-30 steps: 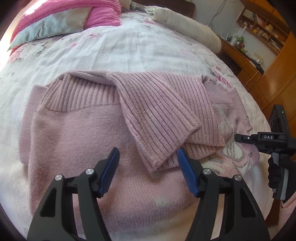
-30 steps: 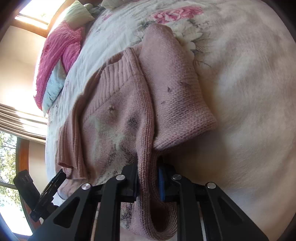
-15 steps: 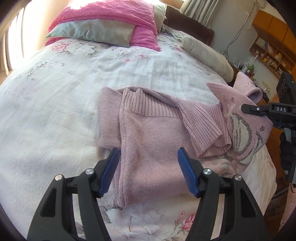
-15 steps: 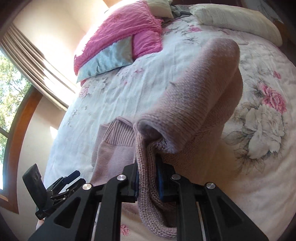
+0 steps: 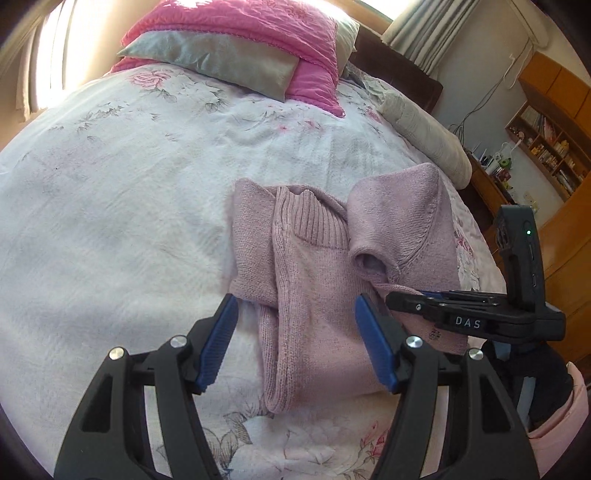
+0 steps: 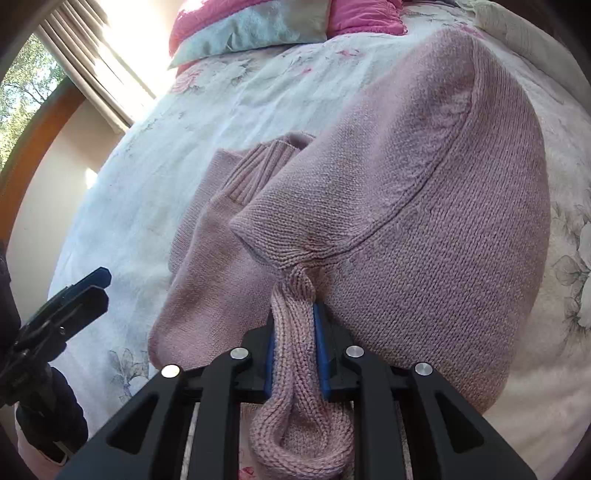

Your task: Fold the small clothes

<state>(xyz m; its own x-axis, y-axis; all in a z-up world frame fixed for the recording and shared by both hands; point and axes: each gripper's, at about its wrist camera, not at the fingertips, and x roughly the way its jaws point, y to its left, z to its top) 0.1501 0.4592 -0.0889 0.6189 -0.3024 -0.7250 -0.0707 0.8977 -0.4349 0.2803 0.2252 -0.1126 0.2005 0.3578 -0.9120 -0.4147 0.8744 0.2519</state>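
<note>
Sweater (image 5: 317,295) lies half folded on the bed (image 5: 110,221), its side pinched tight in the right claw (image 6: 294,354) to fold over, while the left claw (image 5: 295,339) hangs open above.

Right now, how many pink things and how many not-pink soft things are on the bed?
Pink things: 2, the pink sweater and the bright pink quilt.
Grey-green cushions: 1, the cushion lying on that quilt.
Pale bolsters: 1, the long bolster at the far side.
Total: 4 soft things on the flowered bedspread.
</note>
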